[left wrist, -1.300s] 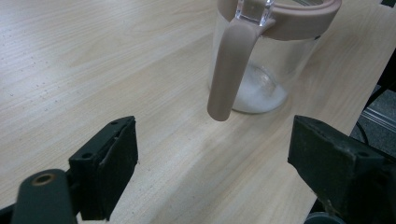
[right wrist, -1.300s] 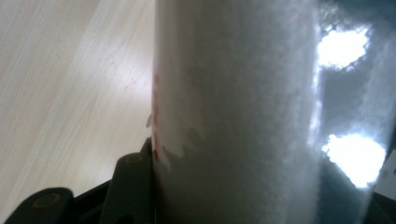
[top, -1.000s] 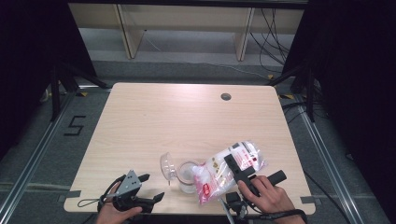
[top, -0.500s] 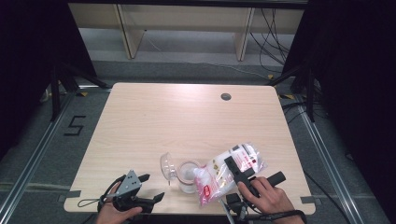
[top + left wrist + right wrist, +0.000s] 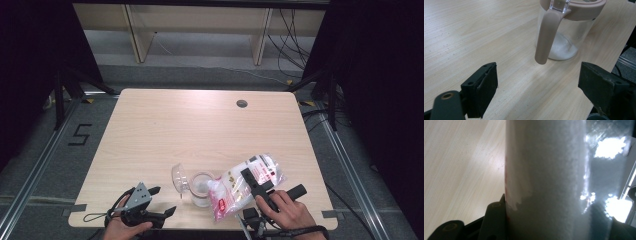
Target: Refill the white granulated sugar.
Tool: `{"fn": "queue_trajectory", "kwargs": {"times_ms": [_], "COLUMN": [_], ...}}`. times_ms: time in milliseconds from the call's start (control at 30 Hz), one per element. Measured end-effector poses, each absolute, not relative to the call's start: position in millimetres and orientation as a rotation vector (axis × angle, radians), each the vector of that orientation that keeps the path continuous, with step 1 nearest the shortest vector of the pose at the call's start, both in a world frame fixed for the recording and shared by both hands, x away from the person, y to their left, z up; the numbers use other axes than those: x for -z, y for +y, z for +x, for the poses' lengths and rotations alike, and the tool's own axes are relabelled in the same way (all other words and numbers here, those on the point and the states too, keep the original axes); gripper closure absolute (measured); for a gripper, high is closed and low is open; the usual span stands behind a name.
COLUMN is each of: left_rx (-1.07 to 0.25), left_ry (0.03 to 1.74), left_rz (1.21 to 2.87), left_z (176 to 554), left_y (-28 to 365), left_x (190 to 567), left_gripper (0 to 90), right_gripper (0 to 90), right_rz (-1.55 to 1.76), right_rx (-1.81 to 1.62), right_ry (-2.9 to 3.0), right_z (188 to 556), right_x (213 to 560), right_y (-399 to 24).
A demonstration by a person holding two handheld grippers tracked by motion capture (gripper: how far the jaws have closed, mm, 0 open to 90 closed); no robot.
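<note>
A clear bag of white powder (image 5: 245, 182) with red print is tilted over a clear jar (image 5: 201, 189), its low corner at the jar's mouth. My right gripper (image 5: 252, 184) is shut on the bag, which fills the space between the jaws in the right gripper view (image 5: 546, 180). The jar (image 5: 564, 32) has a beige rim and handle, a hinged clear lid (image 5: 179, 176) flipped open to its left, and a little white powder at the bottom. My left gripper (image 5: 162, 201) rests open near the table's front edge, left of the jar, with nothing between its jaws (image 5: 537, 87).
The light wooden table (image 5: 200, 125) has a round cable hole (image 5: 242, 103) at the back right. The jar stands close to the front edge. Black stands and cables lie on the floor around the table, with shelving behind.
</note>
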State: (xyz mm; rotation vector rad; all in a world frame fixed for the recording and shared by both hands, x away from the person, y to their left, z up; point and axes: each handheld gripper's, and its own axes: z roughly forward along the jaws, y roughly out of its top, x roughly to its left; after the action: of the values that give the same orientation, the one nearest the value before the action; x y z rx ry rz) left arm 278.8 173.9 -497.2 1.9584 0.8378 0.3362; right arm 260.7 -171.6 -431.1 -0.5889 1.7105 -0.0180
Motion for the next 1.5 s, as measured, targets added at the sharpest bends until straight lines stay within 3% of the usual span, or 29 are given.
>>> {"fn": "queue_trajectory", "kwargs": {"times_ms": [1500], "left_rx": [-0.350], "left_ry": [0.837], "left_rz": [1.969], "left_z": [278.8], "left_y": [174.3], "left_x": [497.2], "left_gripper": [15.6], "right_gripper": [56.7], "right_rz": [-0.591], "right_rx": [0.003], "right_ry": [1.713], "right_z": [262.2], "right_x": [432.5], "right_y": [-173.5]}}
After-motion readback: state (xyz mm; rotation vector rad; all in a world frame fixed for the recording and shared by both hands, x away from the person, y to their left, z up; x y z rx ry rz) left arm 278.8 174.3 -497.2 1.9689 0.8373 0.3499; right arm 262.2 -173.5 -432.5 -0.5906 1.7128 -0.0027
